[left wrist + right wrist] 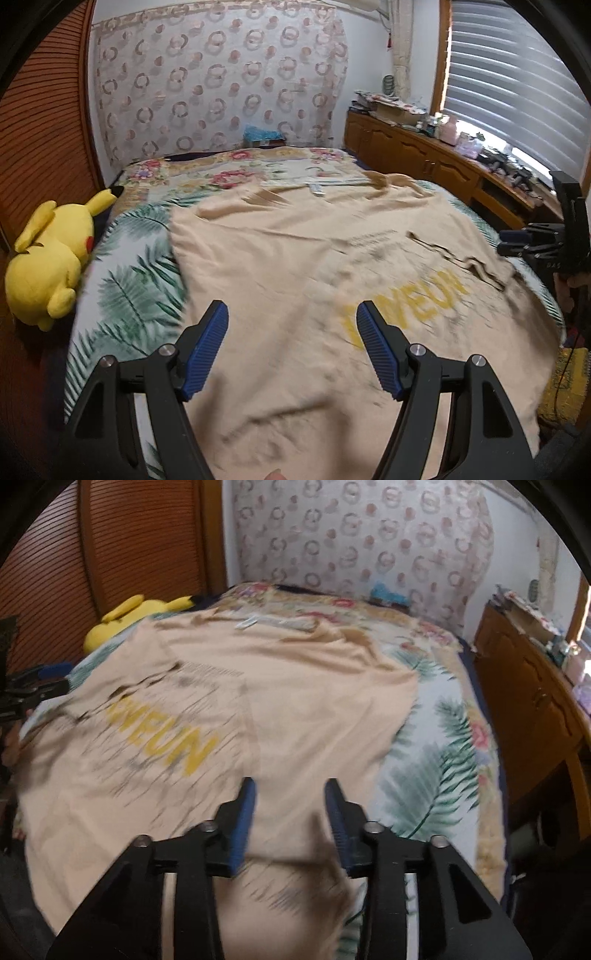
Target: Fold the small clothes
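A beige T-shirt (295, 240) with yellow lettering lies spread flat on the bed, its neck label toward the far wall. My left gripper (291, 306) hovers over the shirt's near part, its blue pads wide apart with nothing between them. My right gripper (290, 782) hangs above the near hem of the T-shirt (295, 701), jaws apart and not pressing the cloth; a corner of the hem lies rumpled just below it. Each view also catches the other tool at its edge: the right gripper (532, 240) and the left gripper (33, 690).
The floral and leaf-print bedspread (129, 288) shows around the shirt. A yellow plush toy (51, 258) lies at the bed's left side by a louvred wooden door (44, 110). A cluttered wooden cabinet (424, 155) runs along the right under window blinds (517, 74).
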Action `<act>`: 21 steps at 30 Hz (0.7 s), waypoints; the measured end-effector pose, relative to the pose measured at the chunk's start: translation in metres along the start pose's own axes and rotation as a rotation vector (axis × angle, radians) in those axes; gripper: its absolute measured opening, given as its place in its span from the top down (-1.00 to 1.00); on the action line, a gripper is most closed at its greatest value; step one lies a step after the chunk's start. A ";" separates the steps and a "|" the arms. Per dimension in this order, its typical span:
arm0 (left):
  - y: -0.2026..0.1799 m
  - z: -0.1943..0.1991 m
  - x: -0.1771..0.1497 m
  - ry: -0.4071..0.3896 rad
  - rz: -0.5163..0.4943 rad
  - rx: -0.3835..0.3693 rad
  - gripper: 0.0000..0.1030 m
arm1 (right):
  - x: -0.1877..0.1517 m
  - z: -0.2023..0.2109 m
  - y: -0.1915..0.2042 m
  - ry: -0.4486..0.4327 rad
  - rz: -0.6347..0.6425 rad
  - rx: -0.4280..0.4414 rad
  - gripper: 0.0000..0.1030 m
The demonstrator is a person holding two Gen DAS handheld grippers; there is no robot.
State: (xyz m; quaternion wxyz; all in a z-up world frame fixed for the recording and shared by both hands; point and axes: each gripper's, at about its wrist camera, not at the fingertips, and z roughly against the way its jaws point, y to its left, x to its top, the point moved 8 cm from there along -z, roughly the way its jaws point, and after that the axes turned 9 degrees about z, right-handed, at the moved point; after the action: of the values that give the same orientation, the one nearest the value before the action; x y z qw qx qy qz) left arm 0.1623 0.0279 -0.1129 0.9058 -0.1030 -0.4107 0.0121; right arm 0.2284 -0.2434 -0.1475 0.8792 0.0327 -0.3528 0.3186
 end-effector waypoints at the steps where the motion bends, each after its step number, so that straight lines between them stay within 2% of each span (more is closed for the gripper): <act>1: 0.005 -0.002 0.004 0.000 -0.003 0.013 -0.39 | 0.004 -0.003 -0.008 -0.004 -0.008 -0.012 0.12; 5: 0.030 -0.019 0.020 0.022 0.014 0.054 -0.40 | 0.016 -0.025 -0.038 0.006 -0.035 -0.060 0.09; 10: 0.051 -0.039 0.034 0.053 0.037 0.078 -0.40 | 0.020 -0.054 -0.068 0.036 -0.078 -0.073 0.08; 15: 0.069 -0.063 0.047 0.102 0.066 0.105 -0.39 | 0.021 -0.077 -0.087 0.073 -0.103 -0.075 0.08; 21: 0.085 -0.091 0.060 0.156 0.092 0.126 -0.40 | 0.027 -0.086 -0.100 0.064 -0.147 -0.069 0.04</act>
State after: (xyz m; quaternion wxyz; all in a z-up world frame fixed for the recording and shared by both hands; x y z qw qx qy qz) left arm 0.2750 0.1013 -0.1434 0.9382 -0.0653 -0.3322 0.0713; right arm 0.3533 -0.2841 -0.1781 0.9116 0.0182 -0.3320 0.2418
